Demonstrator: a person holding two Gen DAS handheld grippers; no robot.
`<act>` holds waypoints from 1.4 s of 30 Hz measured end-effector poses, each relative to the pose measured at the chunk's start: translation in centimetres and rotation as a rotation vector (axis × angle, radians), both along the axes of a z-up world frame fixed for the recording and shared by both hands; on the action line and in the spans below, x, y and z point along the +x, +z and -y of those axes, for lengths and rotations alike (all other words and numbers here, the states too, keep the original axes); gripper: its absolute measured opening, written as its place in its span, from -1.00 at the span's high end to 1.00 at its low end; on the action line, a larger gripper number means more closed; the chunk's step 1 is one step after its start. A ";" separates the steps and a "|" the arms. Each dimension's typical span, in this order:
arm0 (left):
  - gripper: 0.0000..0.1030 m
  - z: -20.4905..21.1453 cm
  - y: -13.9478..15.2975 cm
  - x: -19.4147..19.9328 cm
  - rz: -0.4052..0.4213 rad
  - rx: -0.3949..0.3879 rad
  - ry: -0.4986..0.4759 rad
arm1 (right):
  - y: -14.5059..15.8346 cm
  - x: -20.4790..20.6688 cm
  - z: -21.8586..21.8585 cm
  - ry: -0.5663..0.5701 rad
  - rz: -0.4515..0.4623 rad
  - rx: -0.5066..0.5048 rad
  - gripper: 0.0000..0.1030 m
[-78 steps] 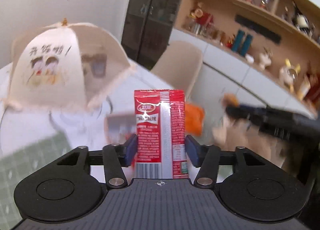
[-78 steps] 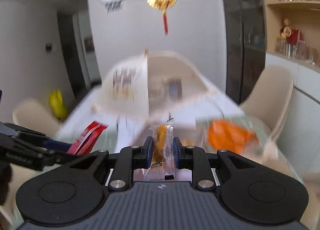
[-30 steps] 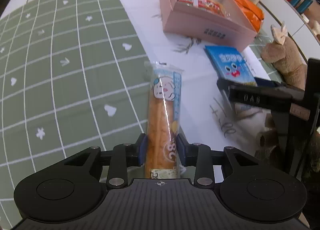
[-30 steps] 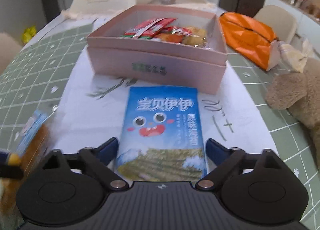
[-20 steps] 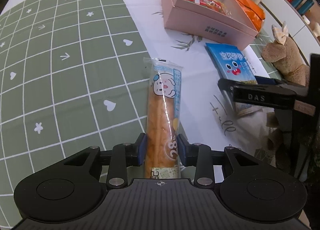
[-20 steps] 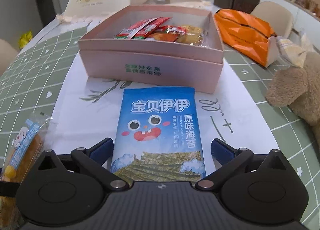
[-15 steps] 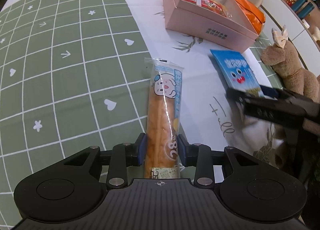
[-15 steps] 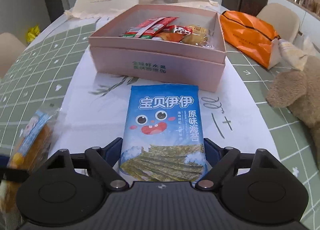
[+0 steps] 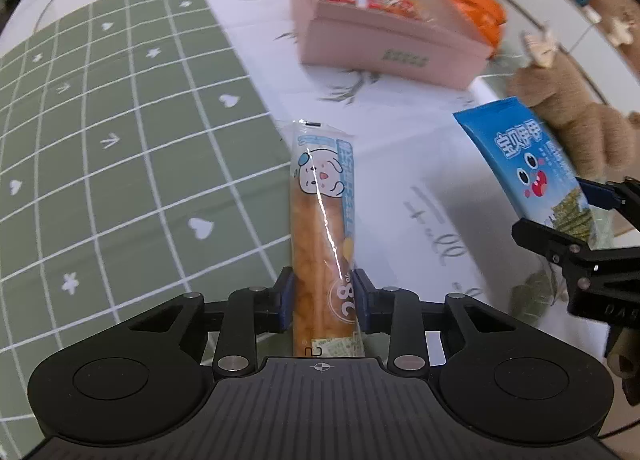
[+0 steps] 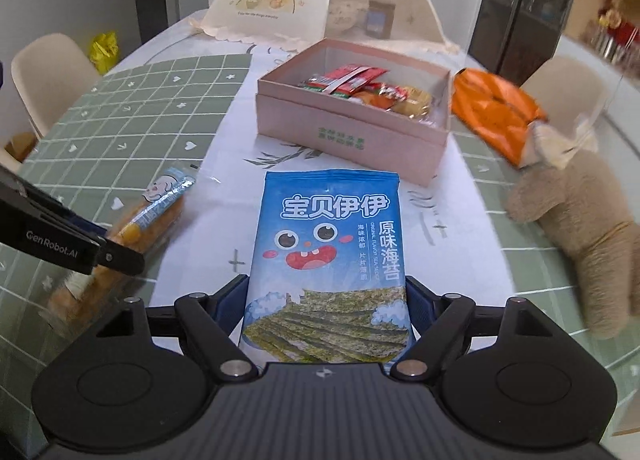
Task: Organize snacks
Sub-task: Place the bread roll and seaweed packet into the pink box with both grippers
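Pink box (image 10: 352,127) sits straight ahead mid-surface of your right tool (image 10: 327,302), its jaws just narrowed onto the lifted blue seaweed pack (image 10: 326,256), while your left tool (image 9: 323,298) clamps the bread stick (image 9: 322,219).

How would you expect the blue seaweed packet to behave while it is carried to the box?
Probably light: the blue seaweed packet stands out unsupported beyond the right gripper. Its flat, unbent face suggests some stiffness. The glossy film may slip.
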State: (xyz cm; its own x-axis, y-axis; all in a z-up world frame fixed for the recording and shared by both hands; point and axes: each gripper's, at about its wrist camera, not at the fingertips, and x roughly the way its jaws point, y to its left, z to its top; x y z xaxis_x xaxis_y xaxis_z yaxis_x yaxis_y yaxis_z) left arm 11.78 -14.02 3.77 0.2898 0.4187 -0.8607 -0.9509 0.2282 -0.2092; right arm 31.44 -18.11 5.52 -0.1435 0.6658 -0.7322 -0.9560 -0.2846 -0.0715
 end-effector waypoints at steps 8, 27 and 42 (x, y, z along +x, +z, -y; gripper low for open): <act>0.36 -2.1 10.9 0.6 0.156 0.264 -0.140 | 8.0 3.9 0.4 -0.060 -0.072 0.237 -0.56; 0.32 -20.2 10.5 -0.9 0.231 0.194 -0.076 | 7.7 6.3 -21.9 -0.235 -0.417 -0.078 -0.68; 0.31 -2.3 -0.6 -0.2 -0.029 0.234 -0.023 | -2.2 1.1 -6.0 -0.185 -0.161 -0.078 -0.68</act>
State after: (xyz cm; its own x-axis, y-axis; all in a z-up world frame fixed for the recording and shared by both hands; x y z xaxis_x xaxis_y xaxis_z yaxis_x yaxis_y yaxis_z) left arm 11.55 -11.77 3.12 0.2779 0.6017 -0.7488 -0.9498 0.2886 -0.1205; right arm 32.56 -12.14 3.36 -0.1430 0.6337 -0.7602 -0.9896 -0.1021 0.1010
